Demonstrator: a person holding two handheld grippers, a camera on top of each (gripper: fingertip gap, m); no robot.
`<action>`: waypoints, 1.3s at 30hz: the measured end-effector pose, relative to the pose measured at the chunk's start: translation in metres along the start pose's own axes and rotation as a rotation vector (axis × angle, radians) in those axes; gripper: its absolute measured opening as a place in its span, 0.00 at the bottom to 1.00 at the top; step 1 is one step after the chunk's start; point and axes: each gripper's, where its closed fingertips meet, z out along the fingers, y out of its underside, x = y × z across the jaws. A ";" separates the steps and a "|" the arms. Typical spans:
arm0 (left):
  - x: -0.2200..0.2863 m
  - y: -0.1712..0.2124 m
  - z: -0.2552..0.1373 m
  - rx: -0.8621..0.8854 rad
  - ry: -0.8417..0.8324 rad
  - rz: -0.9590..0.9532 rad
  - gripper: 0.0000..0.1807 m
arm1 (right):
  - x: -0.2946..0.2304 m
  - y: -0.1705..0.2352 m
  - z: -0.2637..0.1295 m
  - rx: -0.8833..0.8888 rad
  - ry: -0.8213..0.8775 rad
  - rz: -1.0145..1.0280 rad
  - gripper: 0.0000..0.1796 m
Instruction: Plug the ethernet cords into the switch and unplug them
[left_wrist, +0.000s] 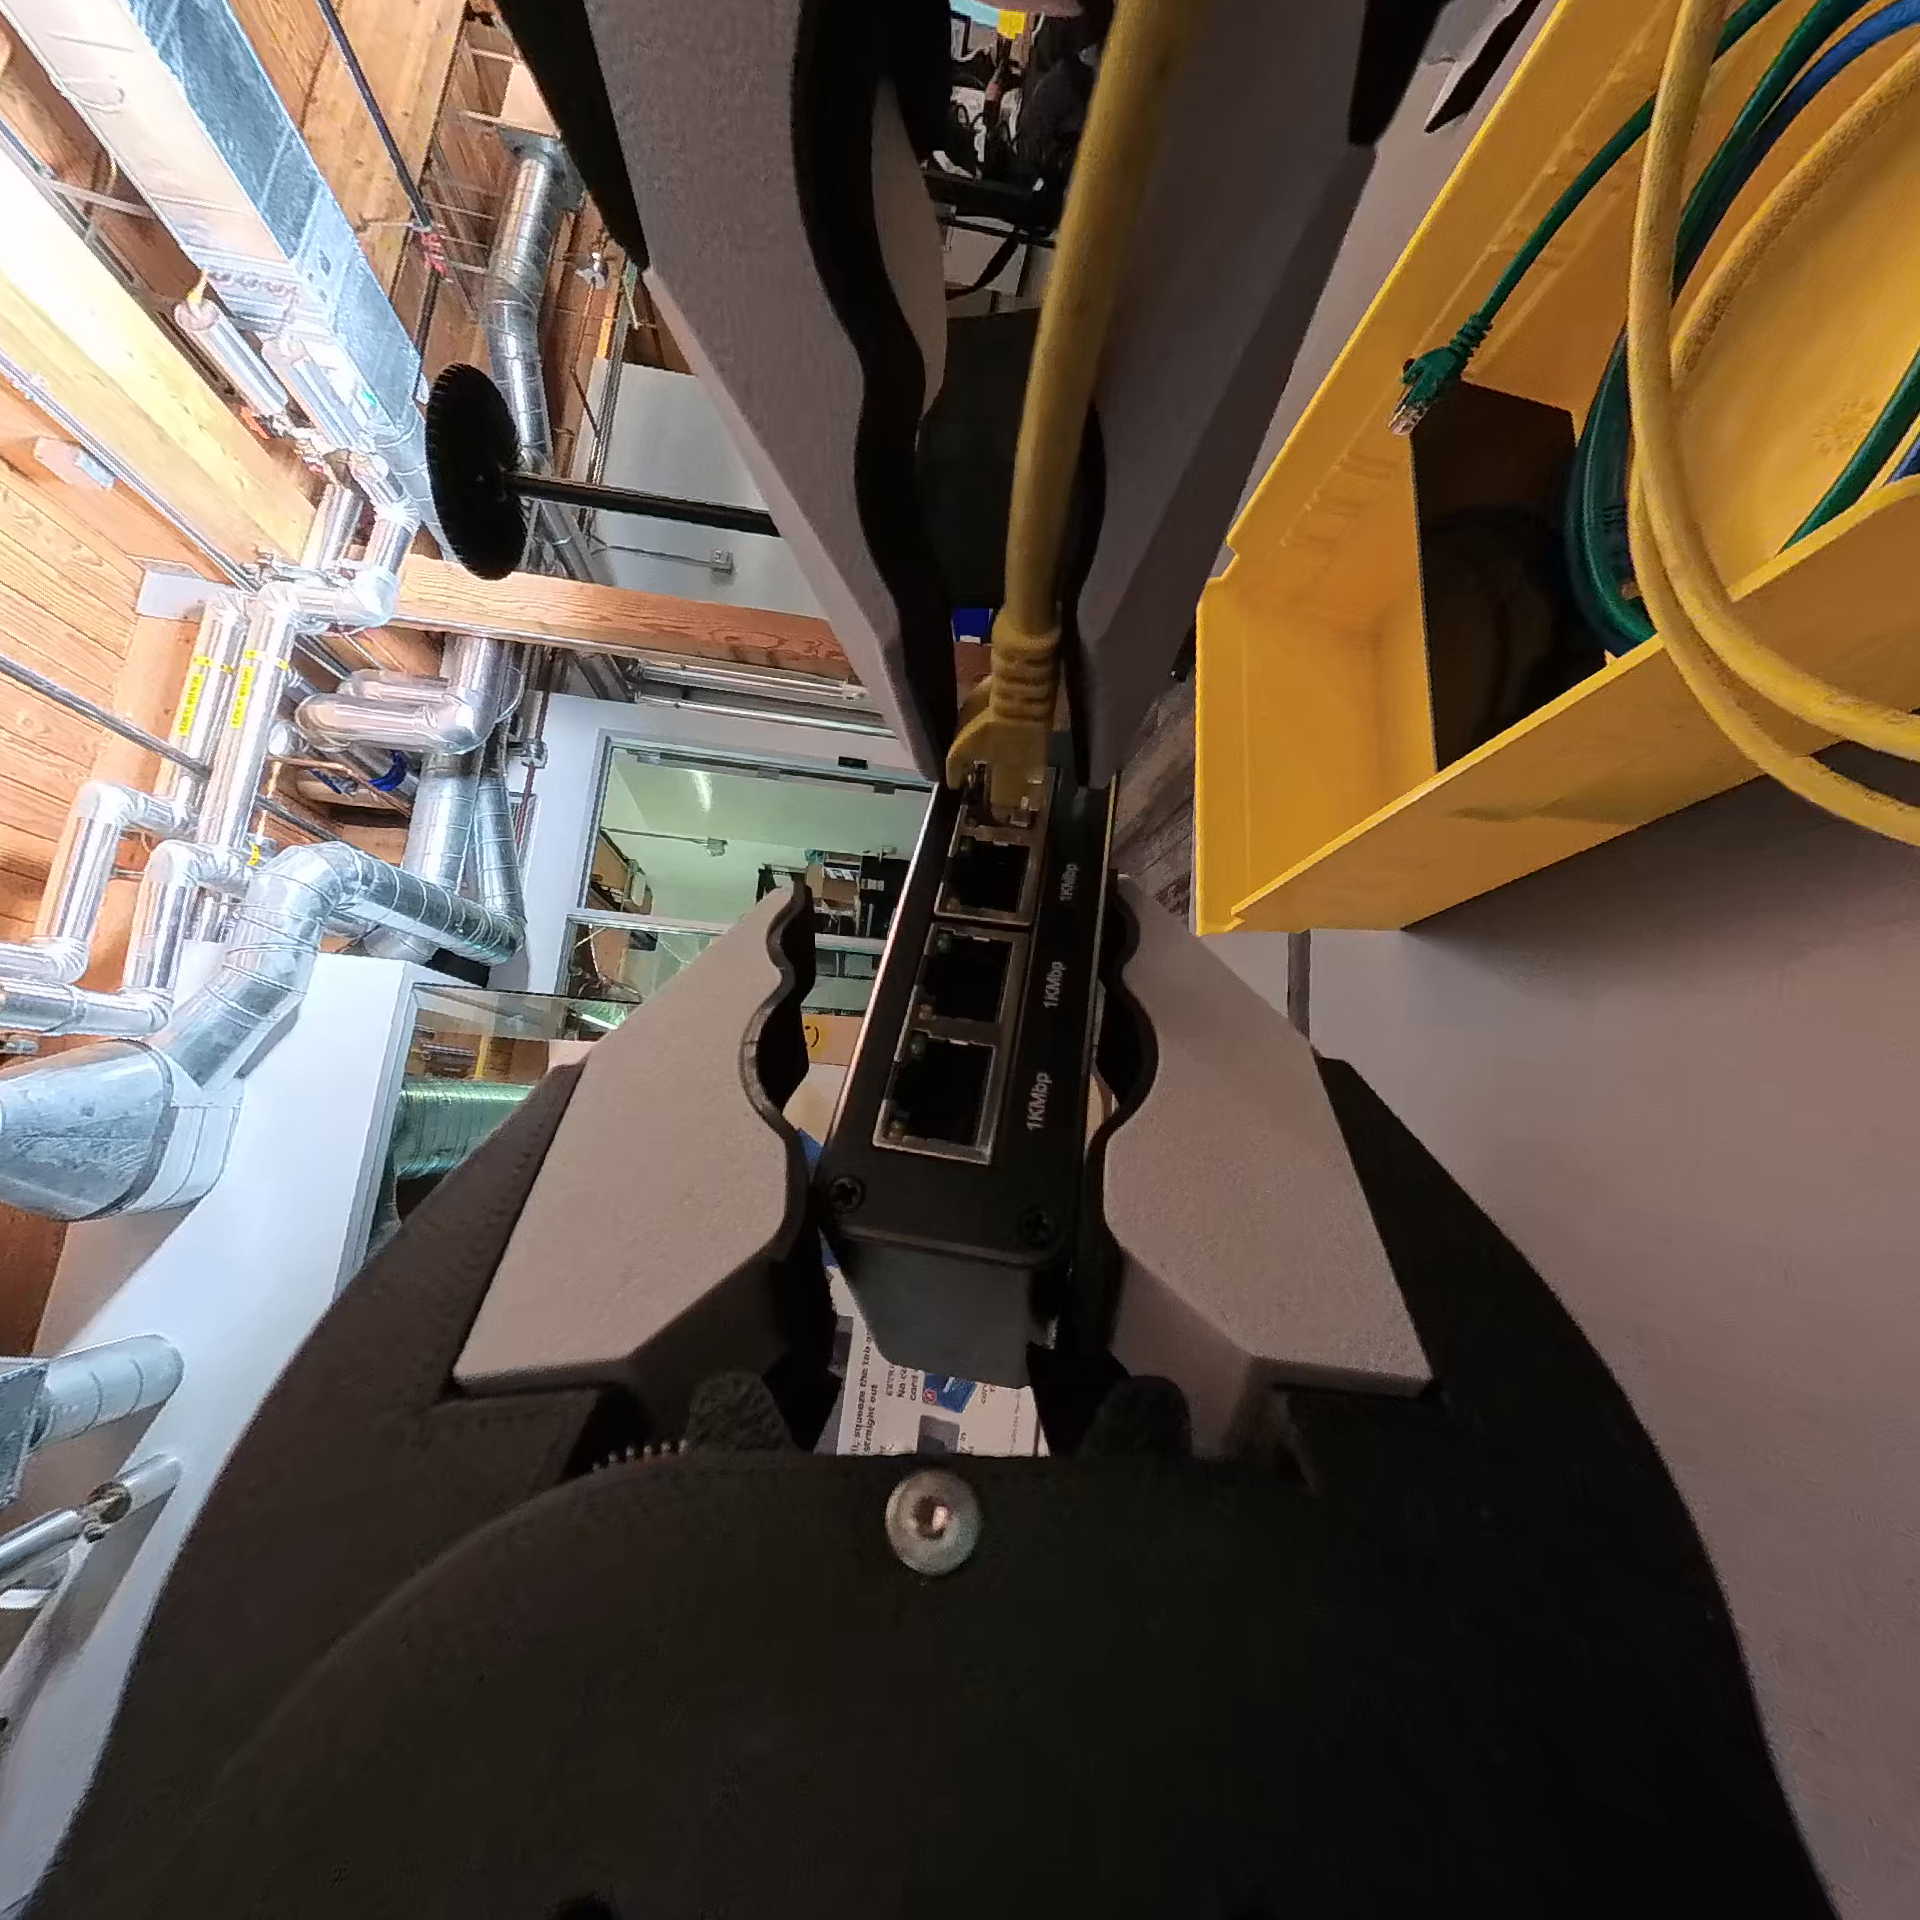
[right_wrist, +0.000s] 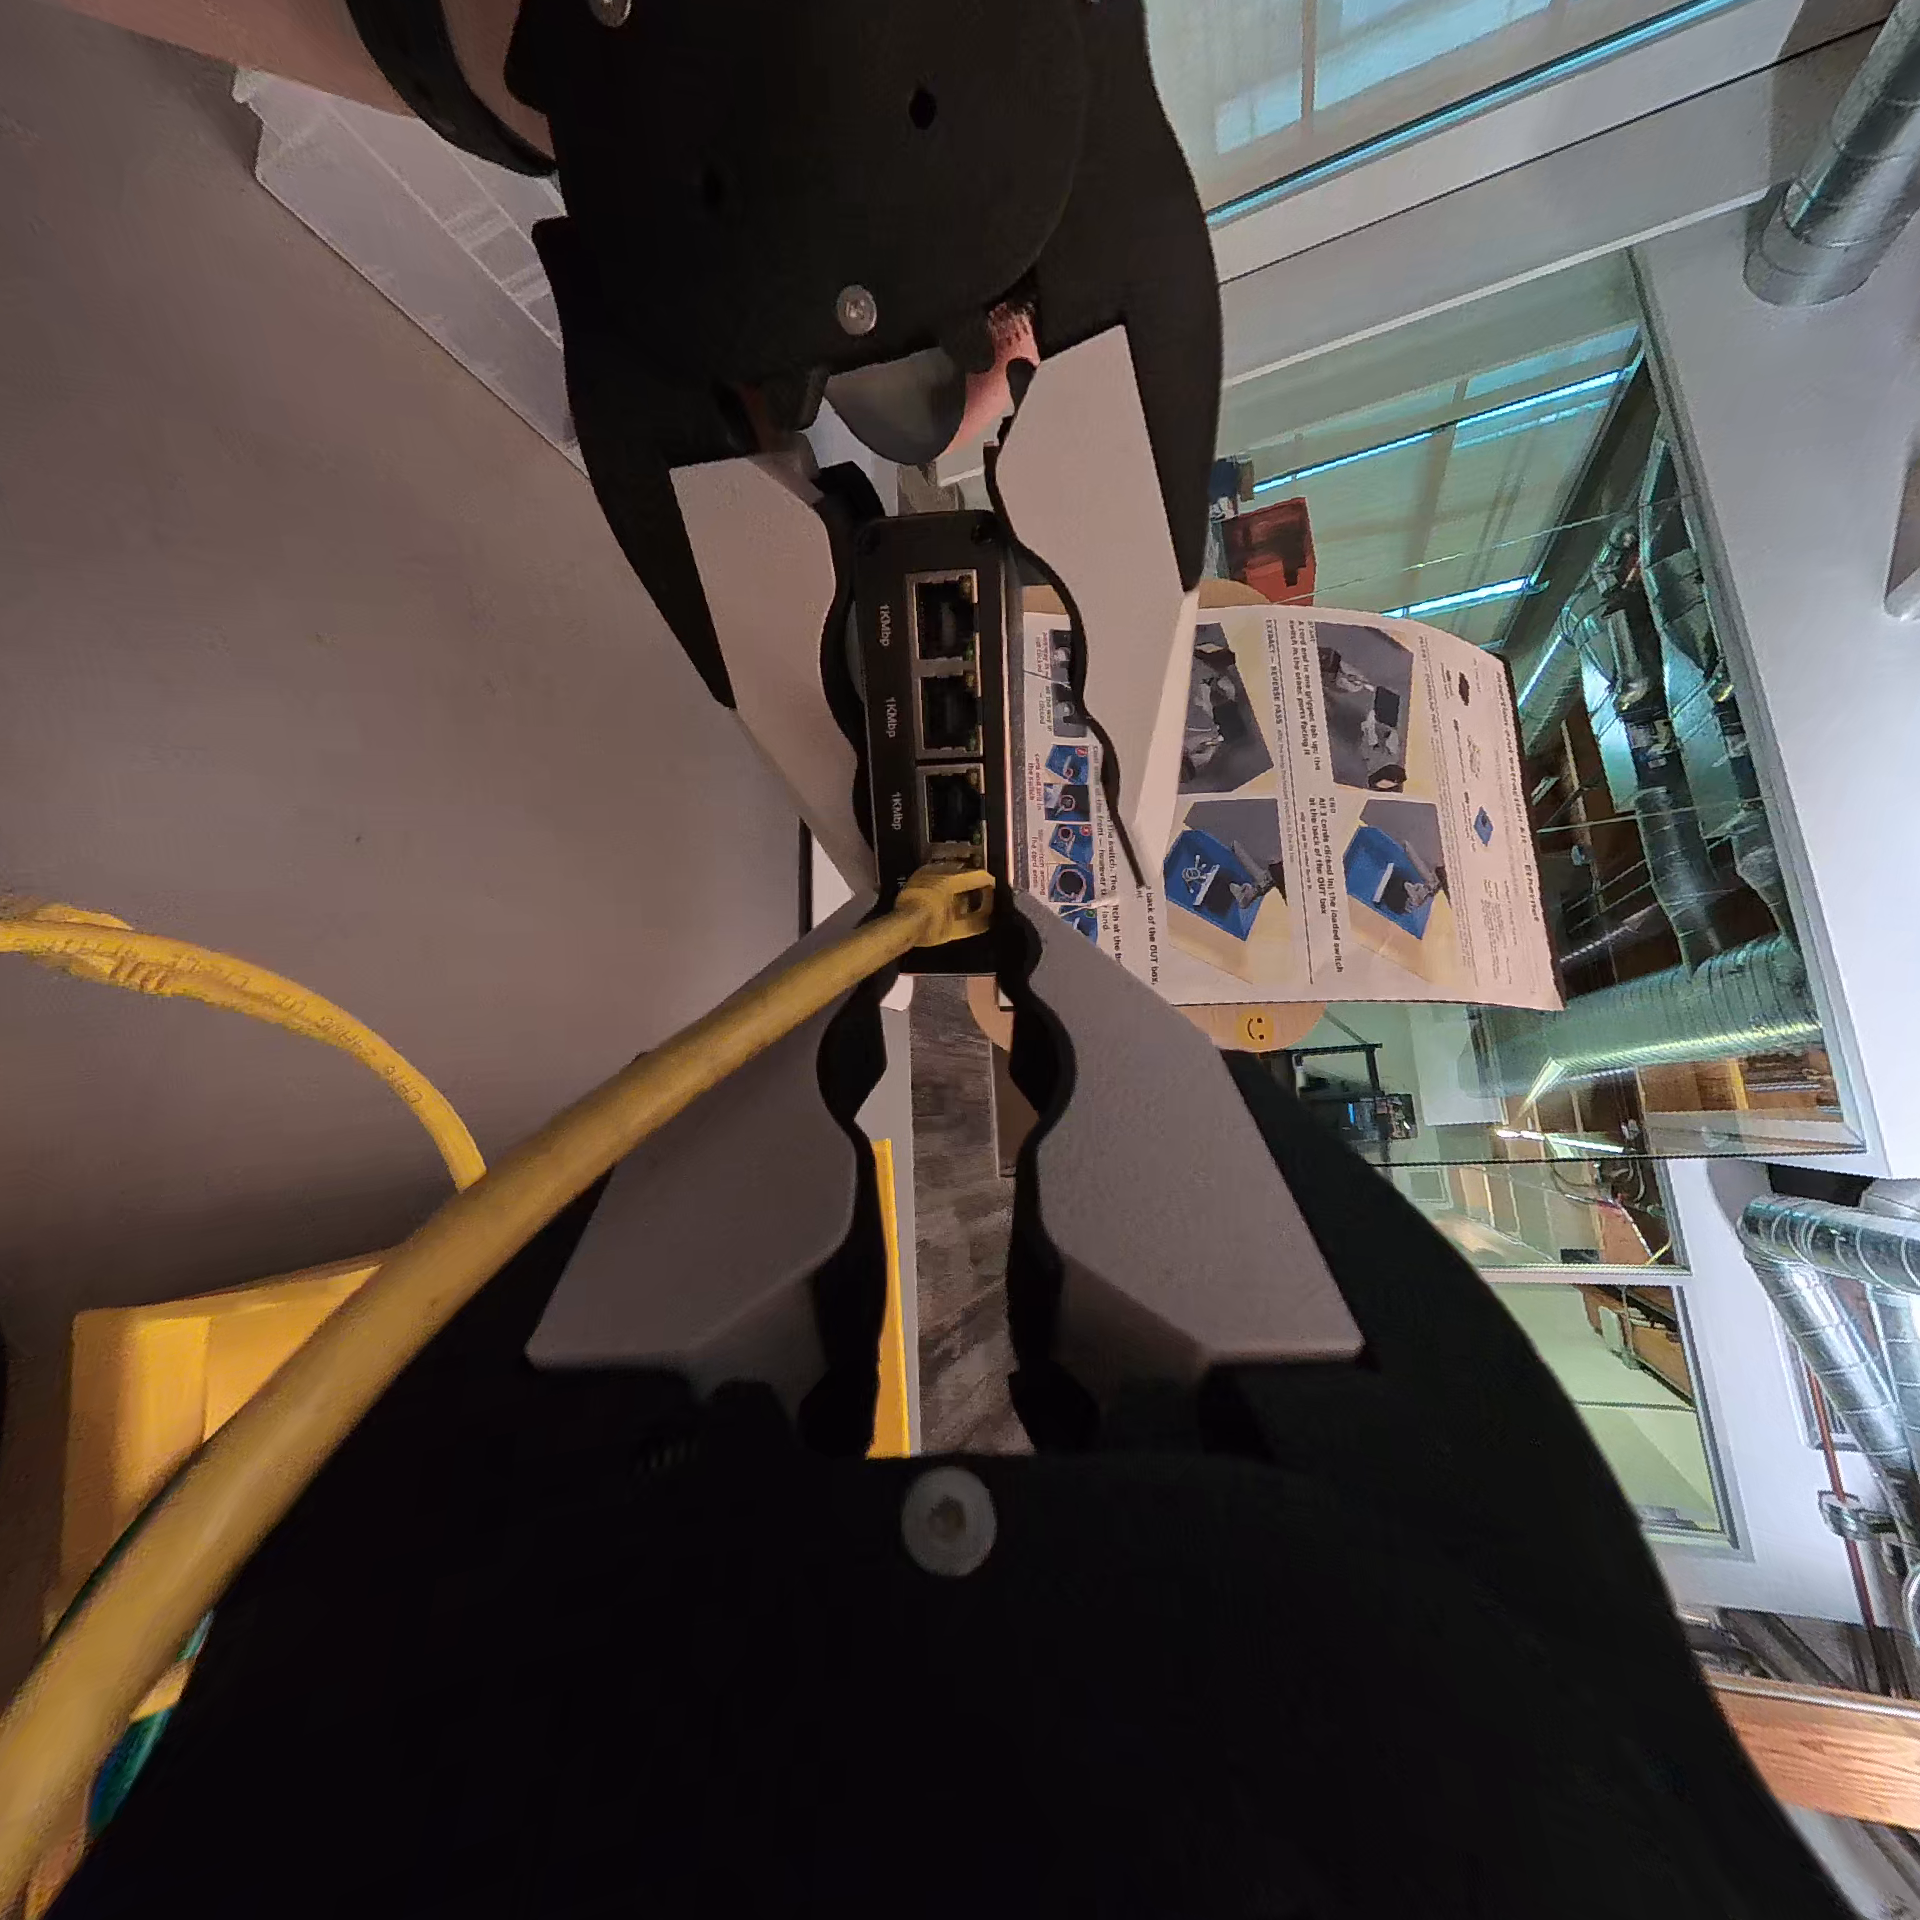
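Note:
My left gripper (left_wrist: 956, 904) is shut on the black ethernet switch (left_wrist: 961, 1049) and holds it in the air, ports facing the right gripper. The switch sits deep between the fingers (left_wrist: 644, 1174). Three ports (left_wrist: 940, 1107) are empty. A yellow cord's plug (left_wrist: 1013, 717) sits in the far end port. My right gripper (right_wrist: 940, 909) is shut on that yellow plug (right_wrist: 945, 899) right at the switch (right_wrist: 935, 727). The yellow cord (right_wrist: 582, 1132) trails back to the lower left. The right gripper also shows in the left wrist view (left_wrist: 1013, 774), and the left gripper shows in the right wrist view (right_wrist: 997, 852).
A yellow bin (left_wrist: 1455, 748) on the grey table (left_wrist: 1610, 1299) holds coiled yellow, green and blue cords; a loose green plug (left_wrist: 1429, 384) hangs over its edge. A printed instruction sheet (right_wrist: 1351, 810) stands behind the switch. A clear plastic box (right_wrist: 416, 218) lies on the table. My left and right fingertips are right by each other.

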 end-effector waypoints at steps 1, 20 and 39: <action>0.000 0.001 0.000 -0.003 0.002 0.003 0.30 | 0.000 0.000 0.001 -0.004 0.002 -0.006 0.08; 0.010 0.006 0.021 -0.077 -0.002 0.038 0.30 | -0.015 0.024 0.001 -0.108 -0.080 0.078 0.10; -0.091 0.126 -0.055 -0.233 -0.237 -0.487 0.29 | 0.094 0.129 -0.058 -0.481 0.503 0.449 0.08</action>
